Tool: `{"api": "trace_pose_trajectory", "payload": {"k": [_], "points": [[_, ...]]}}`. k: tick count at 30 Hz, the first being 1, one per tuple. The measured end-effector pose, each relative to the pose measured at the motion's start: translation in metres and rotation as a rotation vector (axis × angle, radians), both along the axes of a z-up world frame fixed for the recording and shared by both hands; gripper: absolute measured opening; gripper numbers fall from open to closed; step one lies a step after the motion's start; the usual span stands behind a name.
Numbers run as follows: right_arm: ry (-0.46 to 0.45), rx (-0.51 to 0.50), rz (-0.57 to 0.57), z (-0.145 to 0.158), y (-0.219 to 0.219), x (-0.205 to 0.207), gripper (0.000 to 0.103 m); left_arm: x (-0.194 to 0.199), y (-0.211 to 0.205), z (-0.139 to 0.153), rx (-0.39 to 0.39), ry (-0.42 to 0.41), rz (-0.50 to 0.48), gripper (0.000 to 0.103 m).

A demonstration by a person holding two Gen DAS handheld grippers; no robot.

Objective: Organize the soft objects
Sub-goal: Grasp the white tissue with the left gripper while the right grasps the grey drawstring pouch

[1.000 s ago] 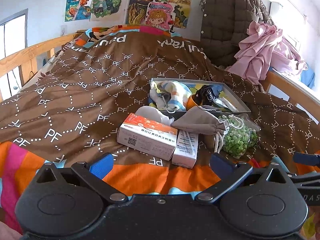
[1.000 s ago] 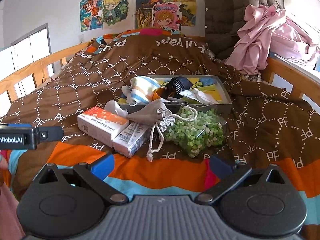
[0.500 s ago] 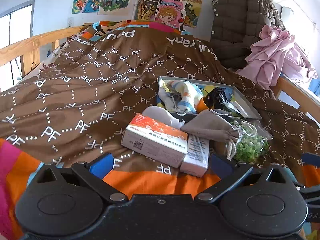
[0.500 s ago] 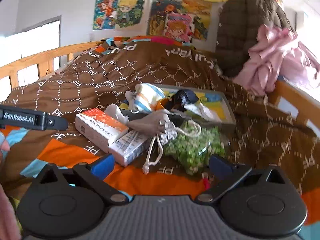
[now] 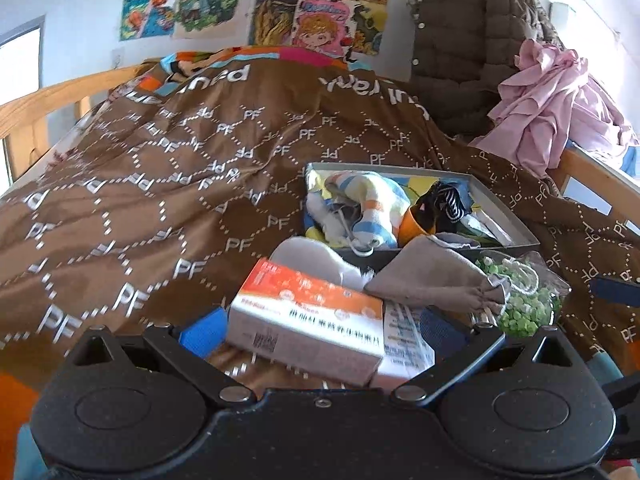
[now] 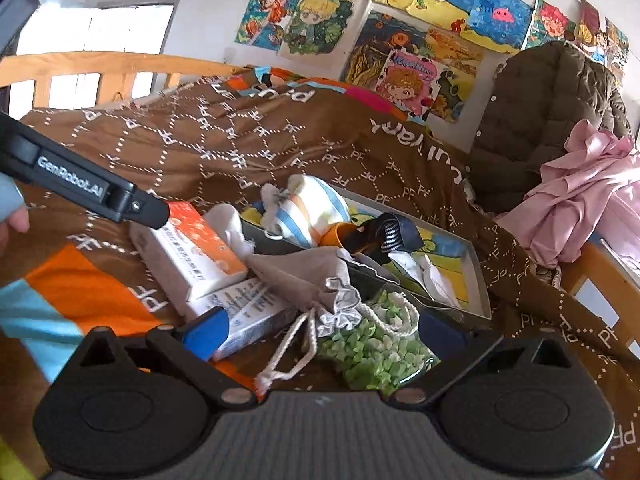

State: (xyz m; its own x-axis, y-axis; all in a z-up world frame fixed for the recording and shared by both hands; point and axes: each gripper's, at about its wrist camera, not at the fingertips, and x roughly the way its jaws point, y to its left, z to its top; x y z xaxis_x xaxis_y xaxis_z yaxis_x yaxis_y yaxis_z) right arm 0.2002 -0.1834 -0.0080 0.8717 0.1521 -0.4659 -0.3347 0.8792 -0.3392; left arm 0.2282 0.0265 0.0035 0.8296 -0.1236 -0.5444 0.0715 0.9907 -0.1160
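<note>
On the bed, a brown bedspread (image 5: 168, 184) printed with white "PF" letters carries a small heap of things. A shallow grey tray (image 5: 516, 224) sits on it, holding a striped blue, orange and white soft bundle (image 5: 376, 208), something orange, and a dark striped piece (image 5: 448, 200). Just in front of the tray lies a grey drawstring pouch (image 5: 432, 276), its gathered mouth and white cord resting against a clear bag of green pellets (image 5: 528, 312). To the left of the pouch, an orange-and-white box (image 5: 308, 316) lies beside a smaller white box (image 5: 404, 336), the two touching; a white soft thing (image 5: 304, 256) peeks out behind the orange box.

The left gripper (image 5: 320, 328) is low over the orange box with its fingers (image 5: 204, 332) wide apart, one blue pad on each side of the two boxes, nothing clamped. From the right wrist view, the right gripper (image 6: 320, 332) has its fingers (image 6: 208, 332) apart too, the left pad close against the white box, the other near the tray's front corner, with the pouch cord and pellet bag between them; I cannot tell whether either pad touches anything.

On the far side, a brown quilted coat (image 6: 544, 108) and pink cloth (image 6: 584, 196) pile up by the wooden bed rail (image 6: 96, 68), under cartoon posters (image 6: 312, 16) on the wall.
</note>
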Motion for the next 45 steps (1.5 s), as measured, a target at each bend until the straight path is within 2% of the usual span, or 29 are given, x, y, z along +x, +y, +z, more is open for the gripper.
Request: {"api": "trace_pose_trajectory", "payload": {"k": [8,14,18,25,30,32,34,39,45], "points": [[-0.044,-0.071,-0.019,-0.022,0.002,0.037,0.103,0.042,0.005,-0.019,-0.059,-0.019,0.003,0.102],[-0.029,-0.047,-0.029,-0.03,0.002,0.055,0.103,0.074,0.002,-0.028,-0.122,-0.064,-0.013,0.102],[-0.038,-0.074,-0.014,-0.037,0.006,0.062,0.103,0.095,-0.003,-0.032,-0.136,-0.094,0.001,0.102],[-0.048,-0.091,-0.015,-0.042,0.011,0.072,0.103,0.128,-0.011,-0.044,-0.13,-0.04,-0.009,0.099],[0.001,-0.077,-0.027,-0.042,0.012,0.084,0.093,0.139,-0.007,-0.054,-0.12,-0.01,-0.011,0.096],[0.01,-0.08,-0.029,-0.042,0.014,0.088,0.091,0.142,0.0,-0.057,-0.153,0.007,0.0,0.092],[0.024,-0.091,-0.029,-0.043,0.017,0.092,0.088,0.146,0.005,-0.06,-0.179,0.033,0.004,0.082],[0.042,-0.123,-0.027,-0.047,0.024,0.097,0.084,0.146,0.006,-0.06,-0.198,0.056,-0.023,0.074],[0.059,-0.135,-0.026,-0.052,0.029,0.1,0.075,0.146,-0.001,-0.061,-0.137,0.063,-0.043,0.059]]}}
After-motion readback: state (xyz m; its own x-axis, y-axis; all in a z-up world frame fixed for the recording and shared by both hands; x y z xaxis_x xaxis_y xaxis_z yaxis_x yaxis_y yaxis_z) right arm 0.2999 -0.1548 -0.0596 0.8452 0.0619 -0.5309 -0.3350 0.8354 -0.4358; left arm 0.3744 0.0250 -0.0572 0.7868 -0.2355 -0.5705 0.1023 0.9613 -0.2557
